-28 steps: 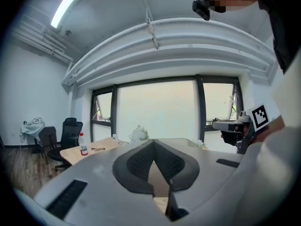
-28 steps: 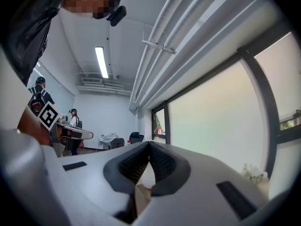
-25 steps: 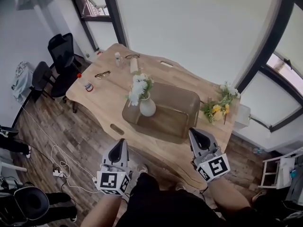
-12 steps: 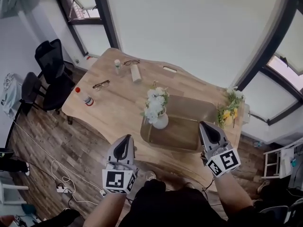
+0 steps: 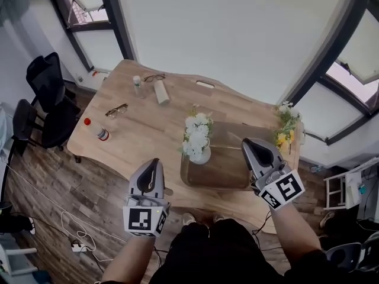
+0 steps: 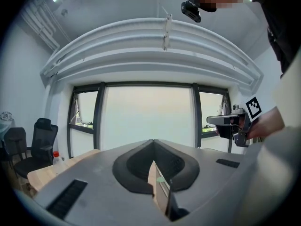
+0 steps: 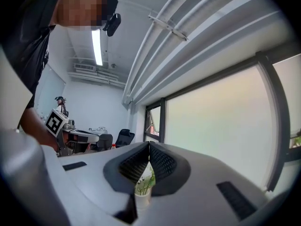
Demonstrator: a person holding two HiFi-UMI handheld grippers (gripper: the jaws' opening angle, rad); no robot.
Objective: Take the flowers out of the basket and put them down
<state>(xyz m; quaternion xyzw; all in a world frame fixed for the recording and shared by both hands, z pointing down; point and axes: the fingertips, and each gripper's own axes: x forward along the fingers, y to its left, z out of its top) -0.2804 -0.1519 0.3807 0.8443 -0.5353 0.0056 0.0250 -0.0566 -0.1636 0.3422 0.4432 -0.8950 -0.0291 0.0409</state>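
White flowers [image 5: 196, 134] stand in a smooth, rounded white vase [image 5: 202, 156] inside the shallow brown rectangular basket [image 5: 234, 176] on the wooden table [image 5: 142, 129]. The left gripper [image 5: 152, 163] and right gripper [image 5: 251, 142] hover empty, their ribbed jaws pressed together.

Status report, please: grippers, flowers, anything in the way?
Both shut and empty: left gripper, right gripper. White flowers in vase, inside basket, not yet touched. Nothing seen in the way.

Red-capped bottle [image 5: 99, 132] and glasses [image 5: 116, 109] on wooden table [image 5: 142, 149] — office chairs [image 5: 44, 81] beside.
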